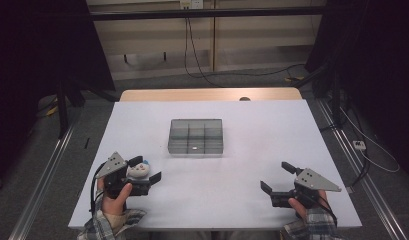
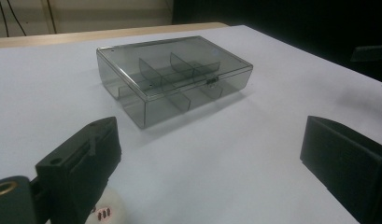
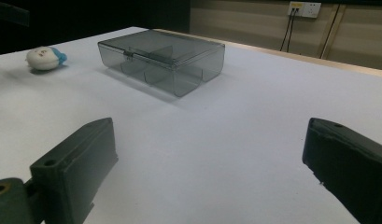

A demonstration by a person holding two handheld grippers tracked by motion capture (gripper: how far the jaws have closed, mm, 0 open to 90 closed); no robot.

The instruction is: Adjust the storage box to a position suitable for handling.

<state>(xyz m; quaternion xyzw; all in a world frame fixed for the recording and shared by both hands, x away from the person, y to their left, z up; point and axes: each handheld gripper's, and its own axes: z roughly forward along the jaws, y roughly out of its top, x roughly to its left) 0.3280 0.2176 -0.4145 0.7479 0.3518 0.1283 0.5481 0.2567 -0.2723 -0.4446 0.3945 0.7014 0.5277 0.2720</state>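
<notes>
- The left gripper (image 1: 145,169) sits at the near left of the table (image 1: 252,200), its jaws wide apart with a small white toy (image 1: 139,170) lying on the table between them; nothing is clamped yet.
- The toy is rounded and white with a blue end. In the right gripper view it (image 3: 45,57) lies on the cloth to the near left of the box, apart from it.
- In the left gripper view only a white edge of the toy (image 2: 104,212) peeps out low beside the left-hand jaw, so the jaws straddle it loosely; I judge this a set-up for a grasp.
- The right gripper (image 1: 278,177) rests at the near right, jaws apart and empty, pointed across toward the left. It seems parked out of the way, ready to help.
- The box (image 1: 195,136) is clear grey plastic with dividers, in the middle of the table, well apart from both grippers. Its lid (image 2: 179,58) lies flat and shut, the small latch (image 2: 210,81) on the near side facing the person.
- That orientation suits opening from the front; the lid would have to come up before the toy could go into any compartment.
</notes>
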